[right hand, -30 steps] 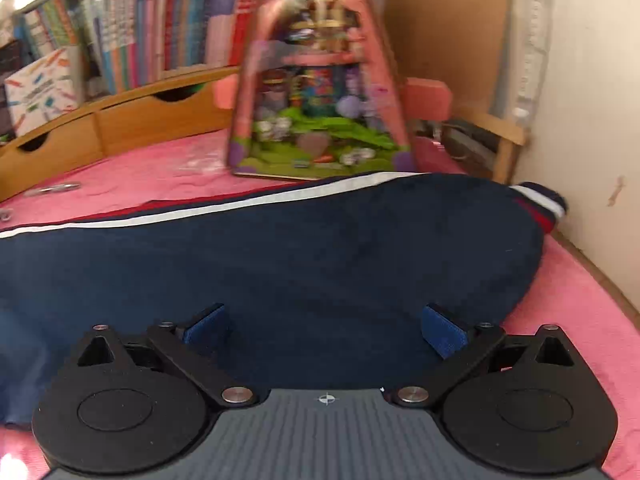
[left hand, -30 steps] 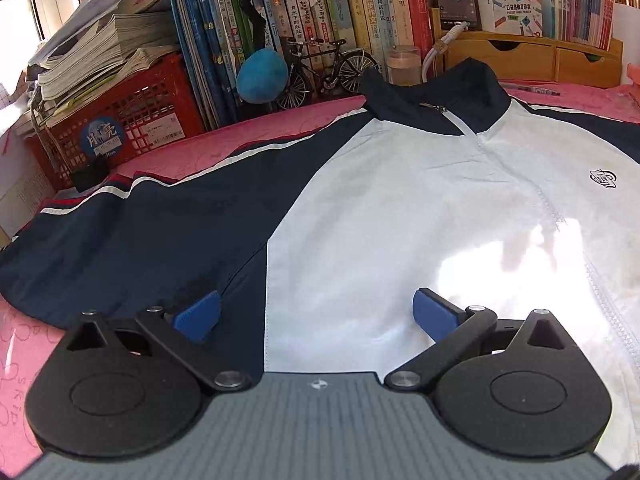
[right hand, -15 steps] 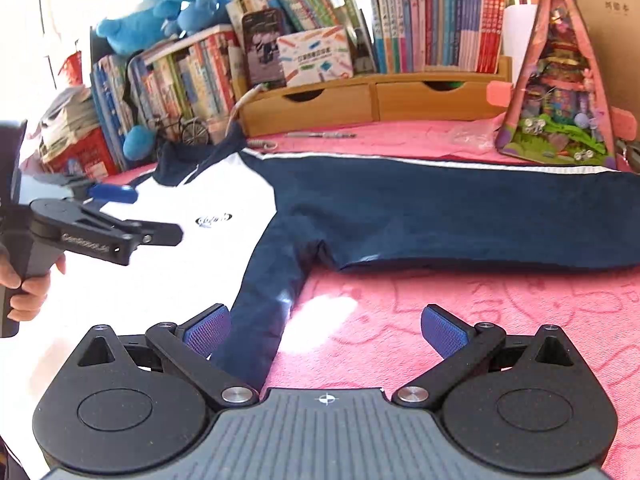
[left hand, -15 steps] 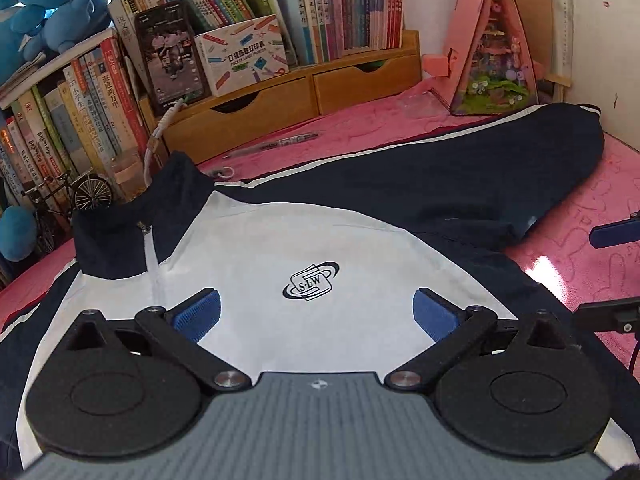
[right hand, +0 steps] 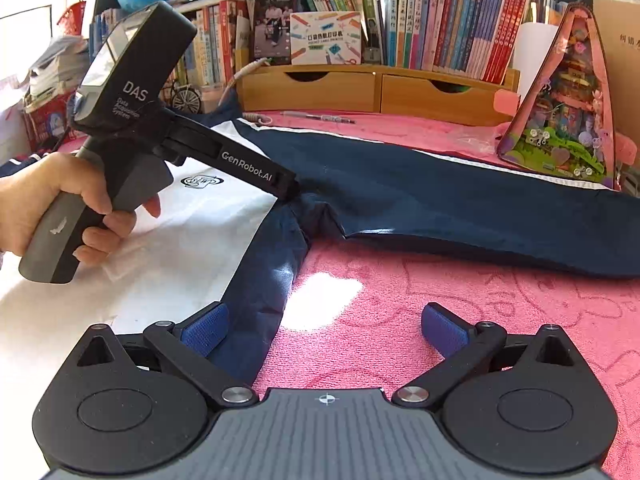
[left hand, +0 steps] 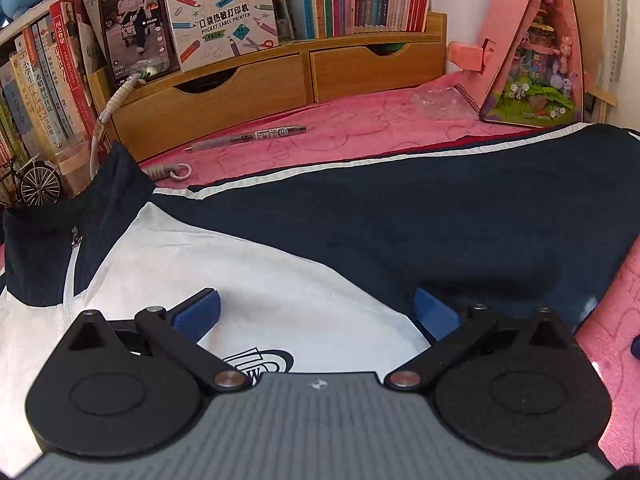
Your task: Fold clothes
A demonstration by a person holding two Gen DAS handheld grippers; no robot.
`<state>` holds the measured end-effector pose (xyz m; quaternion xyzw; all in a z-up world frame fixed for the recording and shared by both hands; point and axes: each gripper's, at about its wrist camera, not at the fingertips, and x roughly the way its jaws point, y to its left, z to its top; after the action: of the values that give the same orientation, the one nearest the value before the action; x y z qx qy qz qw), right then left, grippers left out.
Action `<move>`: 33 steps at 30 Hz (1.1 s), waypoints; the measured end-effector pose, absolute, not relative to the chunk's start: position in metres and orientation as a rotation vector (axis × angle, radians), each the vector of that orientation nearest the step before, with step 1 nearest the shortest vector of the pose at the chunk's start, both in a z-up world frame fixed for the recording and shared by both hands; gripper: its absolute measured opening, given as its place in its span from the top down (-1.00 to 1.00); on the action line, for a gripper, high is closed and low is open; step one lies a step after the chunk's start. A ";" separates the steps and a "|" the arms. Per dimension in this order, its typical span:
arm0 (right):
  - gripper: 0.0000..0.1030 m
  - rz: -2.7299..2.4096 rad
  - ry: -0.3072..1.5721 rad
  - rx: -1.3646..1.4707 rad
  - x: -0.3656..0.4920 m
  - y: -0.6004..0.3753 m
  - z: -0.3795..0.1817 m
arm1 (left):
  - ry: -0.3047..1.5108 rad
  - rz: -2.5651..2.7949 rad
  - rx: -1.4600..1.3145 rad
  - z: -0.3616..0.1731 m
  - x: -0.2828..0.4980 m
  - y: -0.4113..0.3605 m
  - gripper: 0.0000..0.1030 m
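My left gripper (left hand: 316, 312), jaws wide, sits nearest the sleeve (right hand: 460, 204). It stretches rightward. My right gripper (right hand: 326, 328) gapes empty.

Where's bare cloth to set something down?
Free: pink cloth below the navy sleeve, ahead of the right tool. Smaller strip around the pen, before the wooden drawers. Crowded: back shelf, dollhouse corner.

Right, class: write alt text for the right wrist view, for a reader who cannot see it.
A navy and white jacket lies flat on a pink cloth, one sleeve stretched out to the right. The open right gripper hovers over the jacket's edge, while a hand holds the left gripper near the armpit. Books line the back.
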<state>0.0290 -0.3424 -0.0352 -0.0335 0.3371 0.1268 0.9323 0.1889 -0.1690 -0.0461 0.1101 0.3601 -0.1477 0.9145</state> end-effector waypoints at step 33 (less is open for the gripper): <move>-1.00 0.244 0.689 -0.054 0.033 -0.336 -0.035 | 0.719 -0.071 0.210 -0.031 0.278 -0.168 -1.00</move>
<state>0.0327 -0.3363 -0.0349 -0.0264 0.3367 0.1191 0.9337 0.2782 -0.1684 -0.0309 0.1027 0.3509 -0.0344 0.9301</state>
